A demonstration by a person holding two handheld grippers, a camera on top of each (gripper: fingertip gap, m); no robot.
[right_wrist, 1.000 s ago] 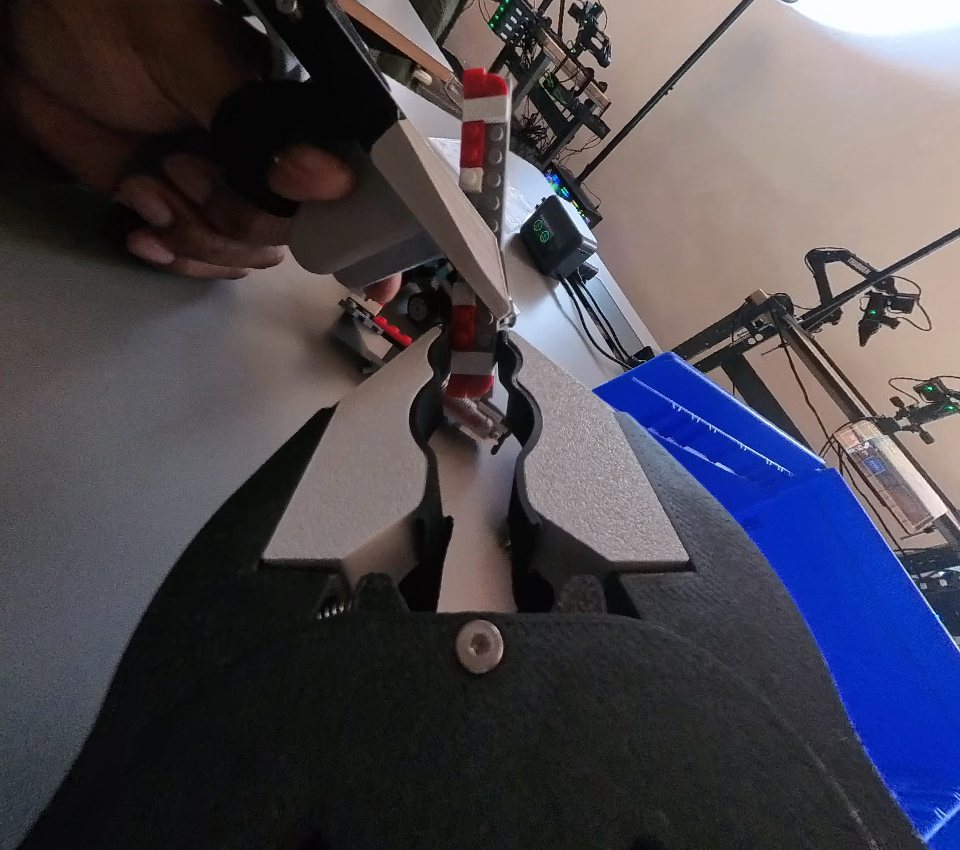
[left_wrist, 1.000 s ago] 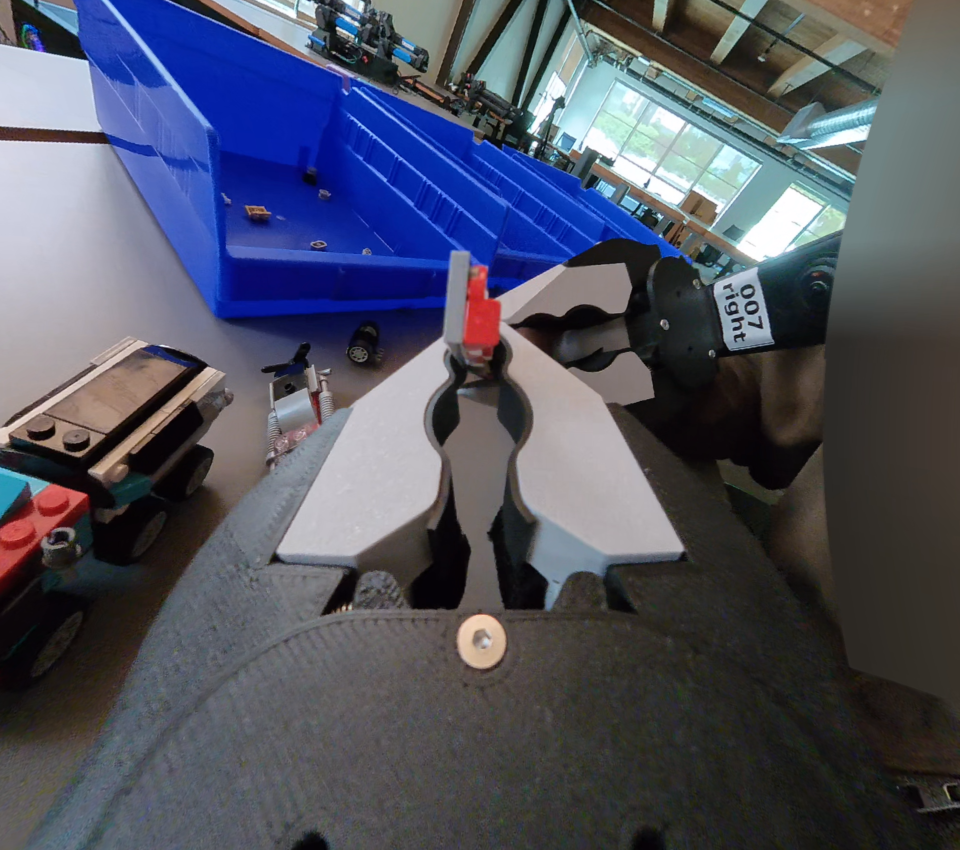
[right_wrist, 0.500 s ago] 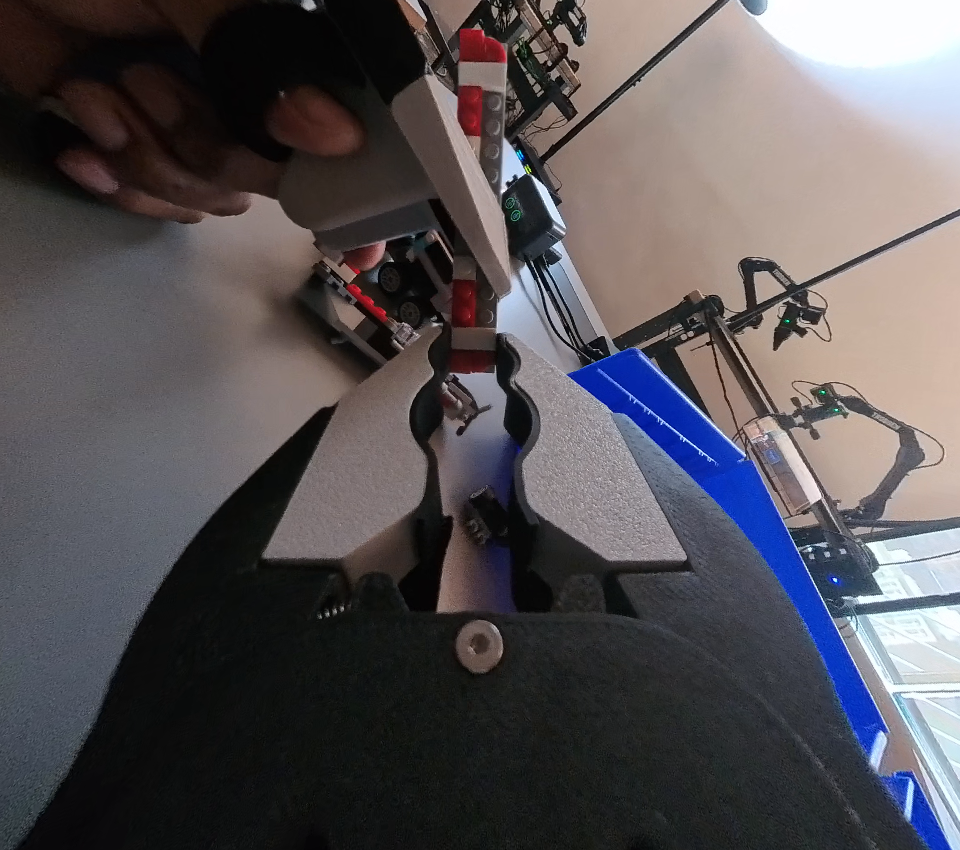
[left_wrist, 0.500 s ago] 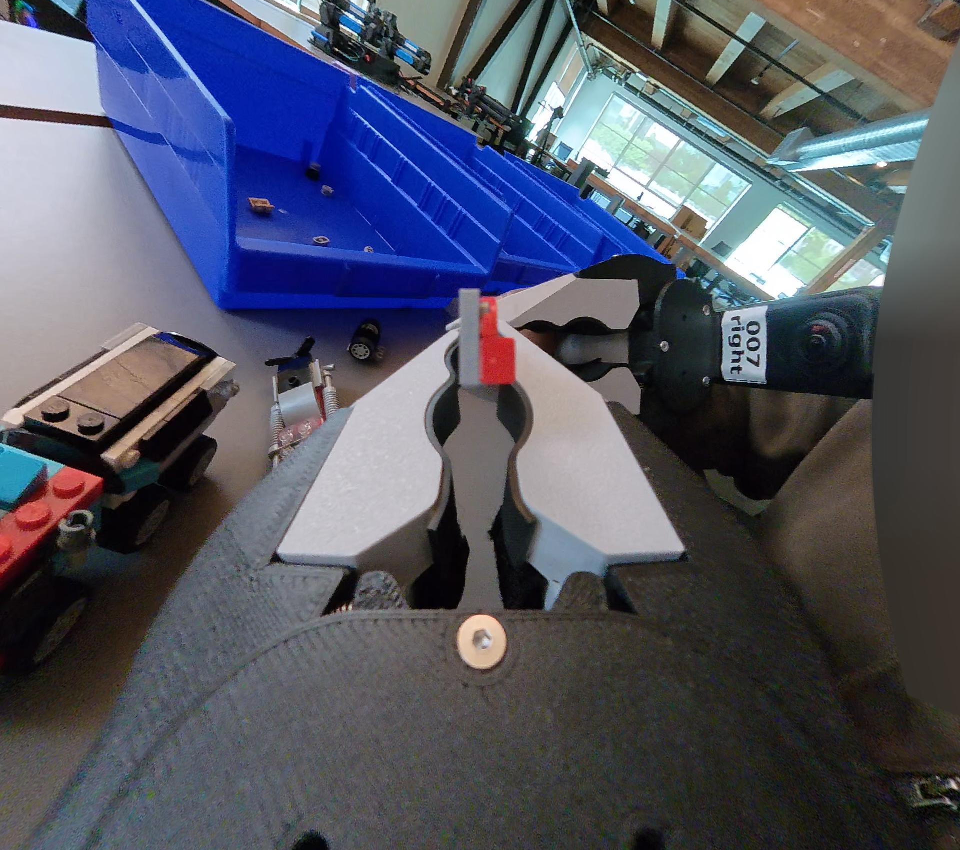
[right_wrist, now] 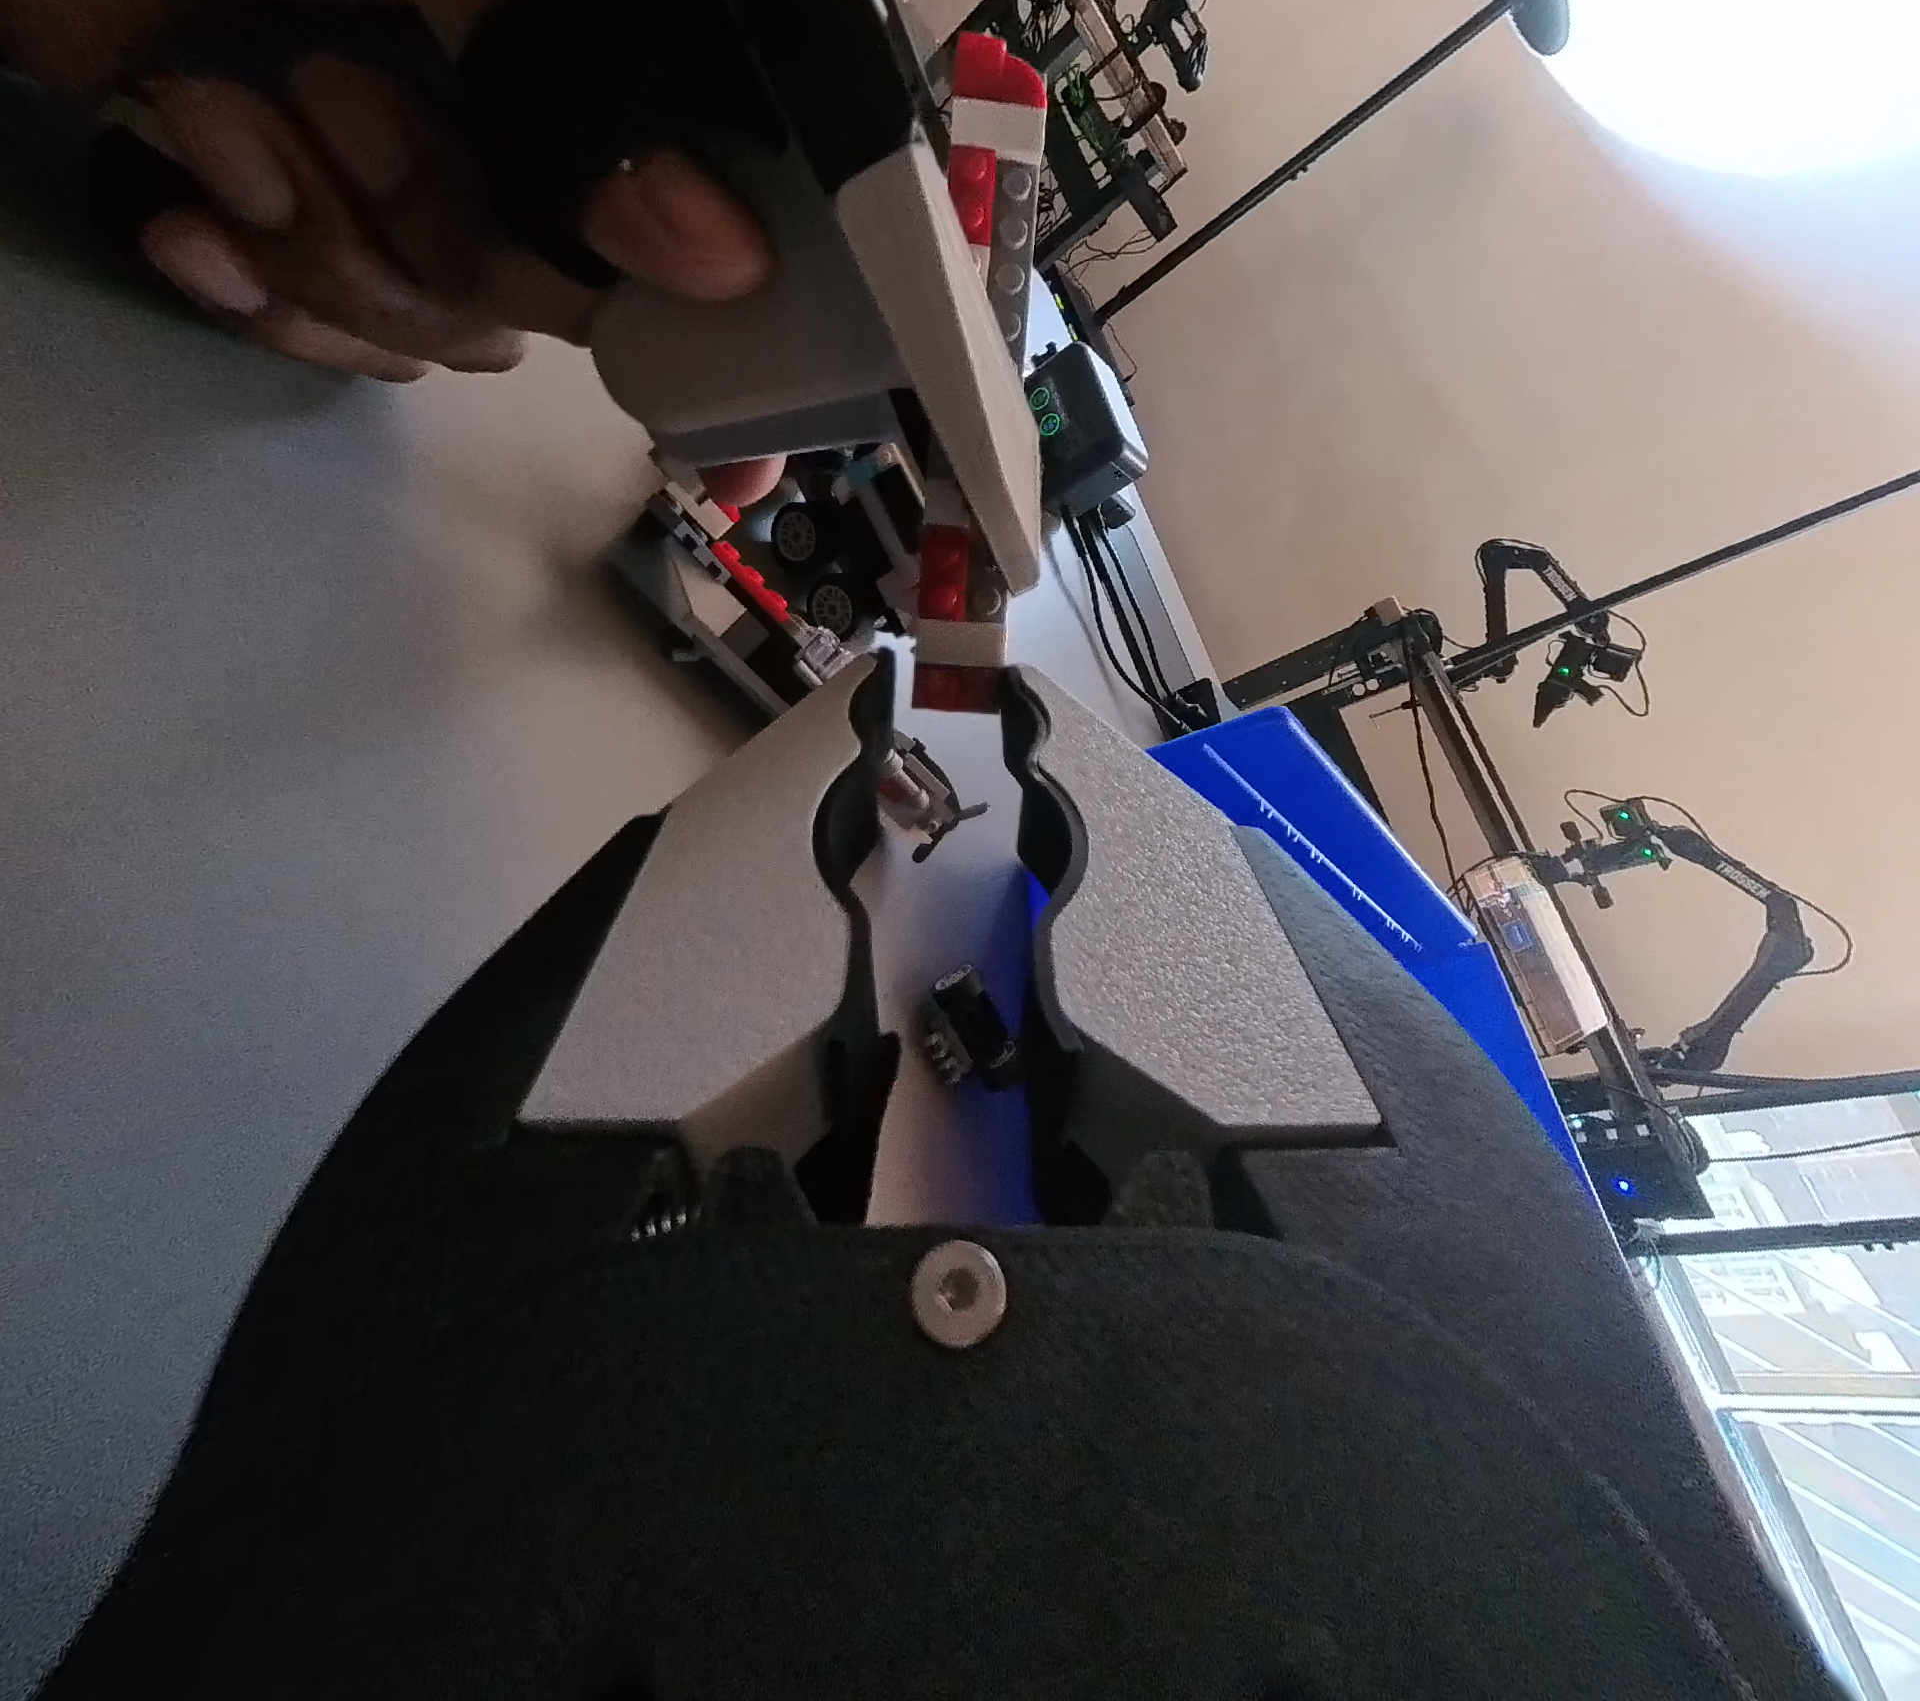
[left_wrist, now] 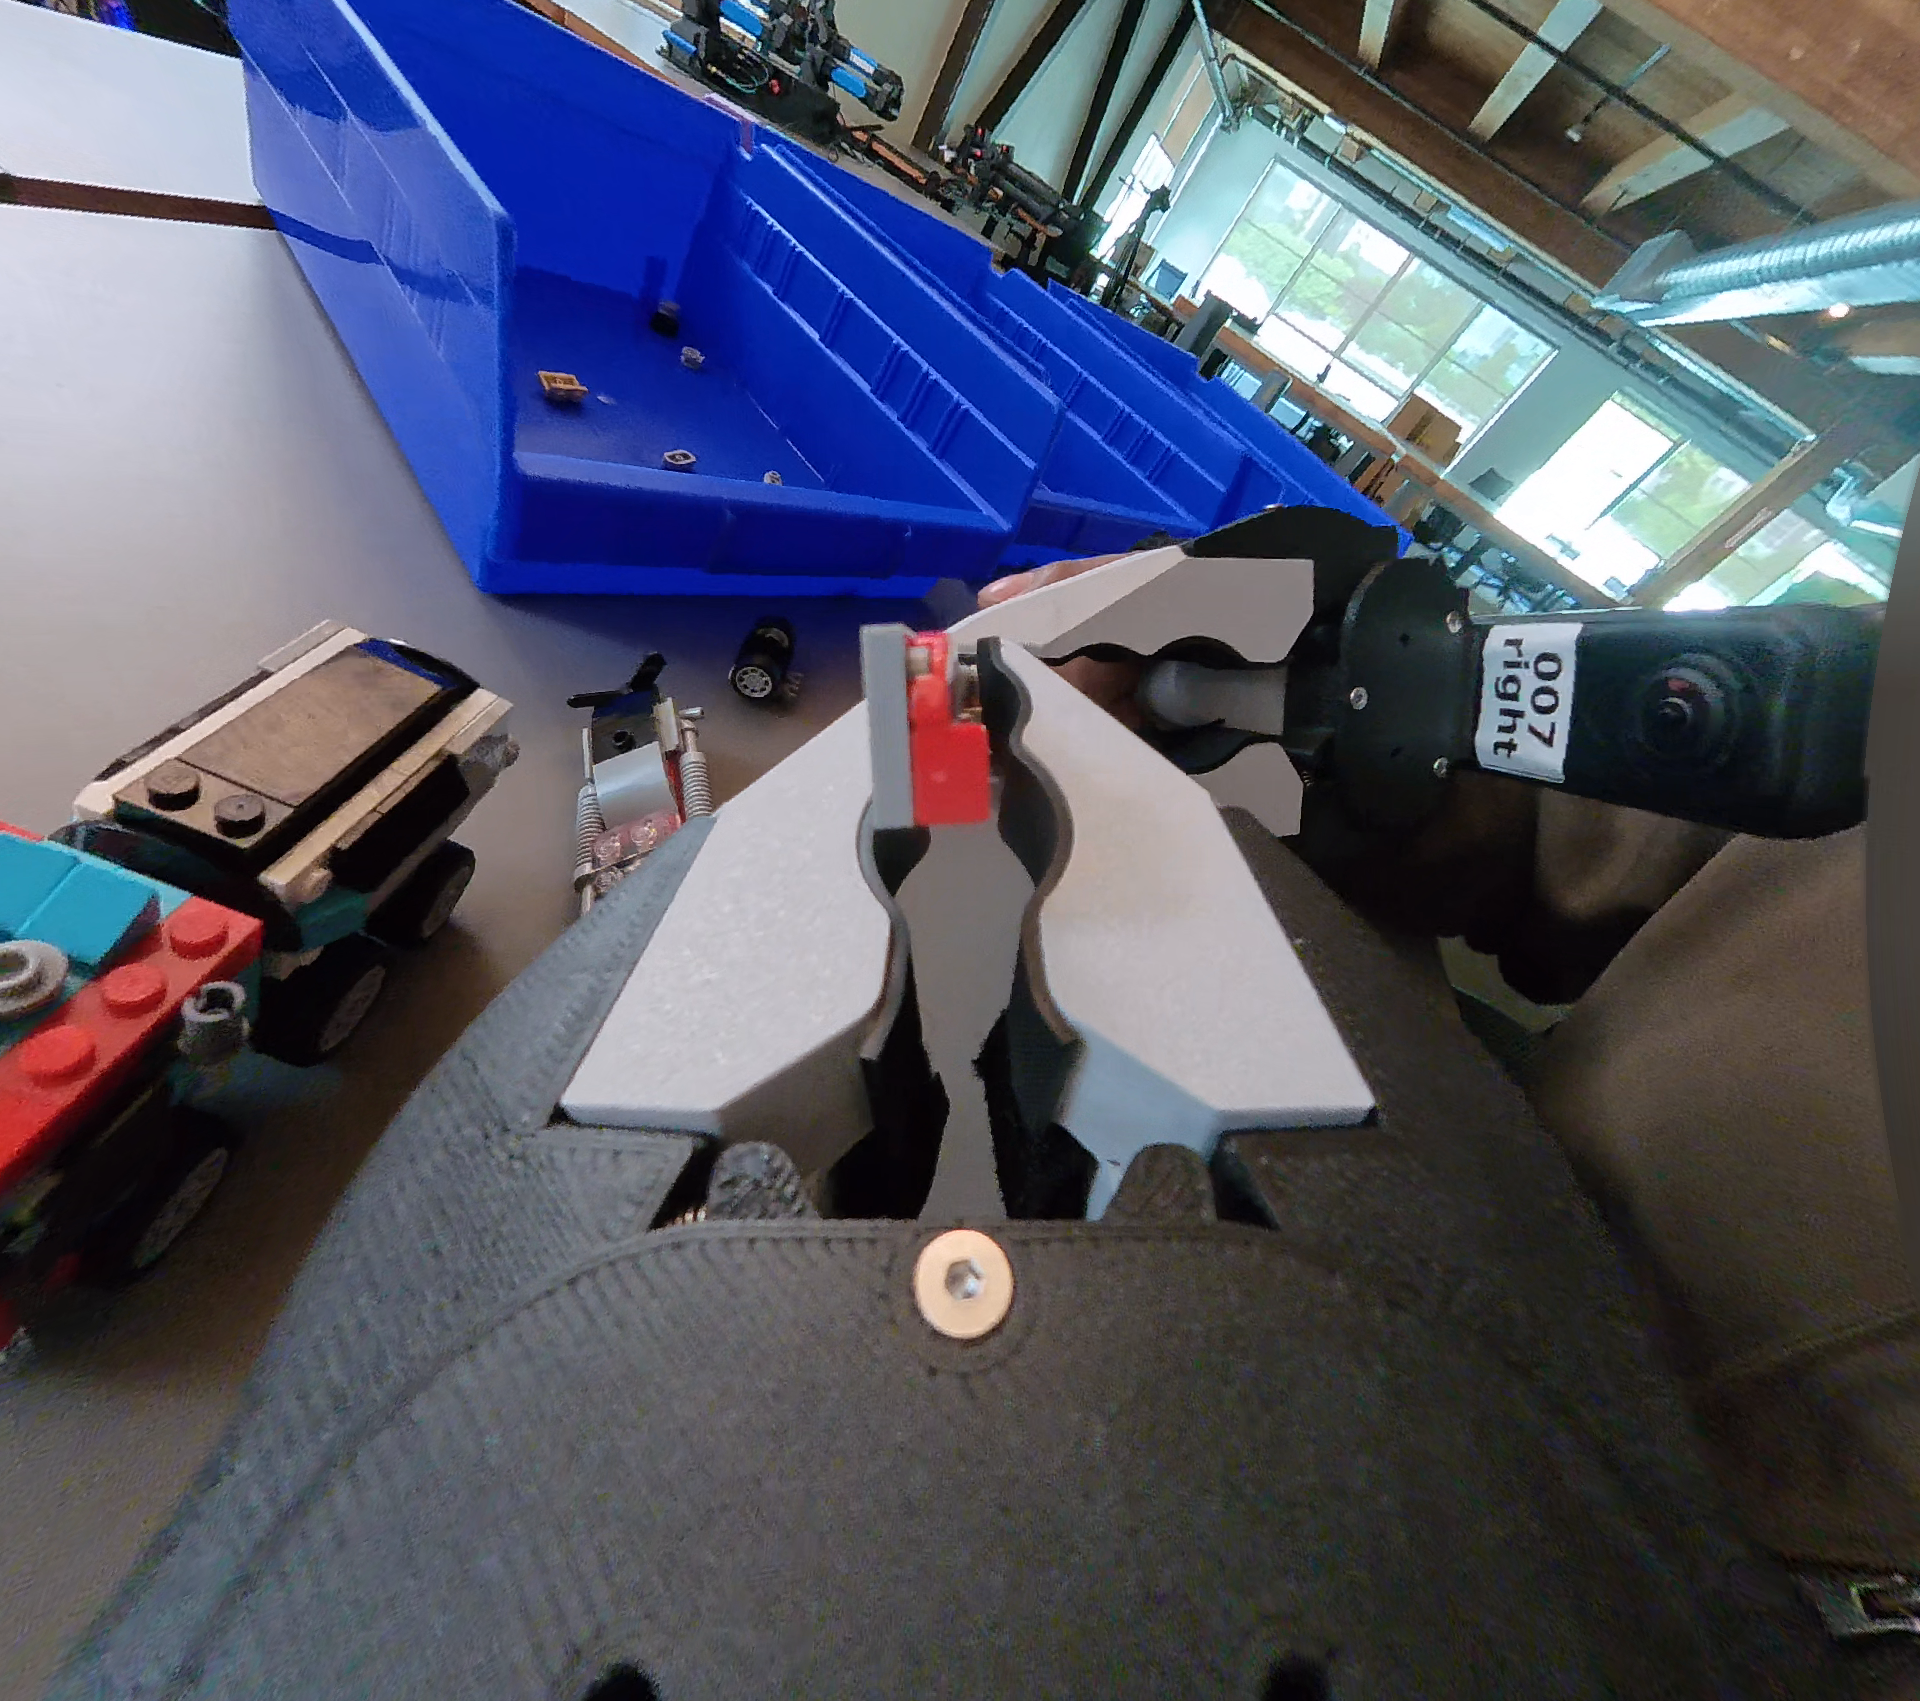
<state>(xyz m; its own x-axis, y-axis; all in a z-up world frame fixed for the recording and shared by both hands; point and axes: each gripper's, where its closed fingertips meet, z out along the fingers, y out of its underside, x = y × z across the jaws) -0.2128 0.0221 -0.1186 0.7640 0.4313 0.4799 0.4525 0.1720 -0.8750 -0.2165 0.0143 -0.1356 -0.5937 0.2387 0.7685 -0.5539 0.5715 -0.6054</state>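
Observation:
My left gripper (left_wrist: 930, 695) is shut on a long brick strip (left_wrist: 940, 747), a grey plate with red and white bricks on it, held above the table. In the right wrist view the strip (right_wrist: 961, 586) runs along the left gripper's finger (right_wrist: 935, 321) and its red end sits between the tips of my right gripper (right_wrist: 940, 685). The right jaws stand open: there is a gap between the left pad and the red end, while the right pad is at its edge. The right gripper also shows in the left wrist view (left_wrist: 1174, 643), coming in from the right.
Blue bins (left_wrist: 623, 217) stand on the grey table behind, with a few small parts inside. A black and white brick truck (left_wrist: 291, 778), a red and teal vehicle (left_wrist: 94, 976), a spring assembly (left_wrist: 634, 778) and a loose wheel (left_wrist: 764, 659) lie at the left. A black device (right_wrist: 1081, 425) sits farther off. My left and right fingertips are right by each other.
The right jaws were pinched on the strip's red end and have now opened off it. The left gripper keeps its hold on the strip.

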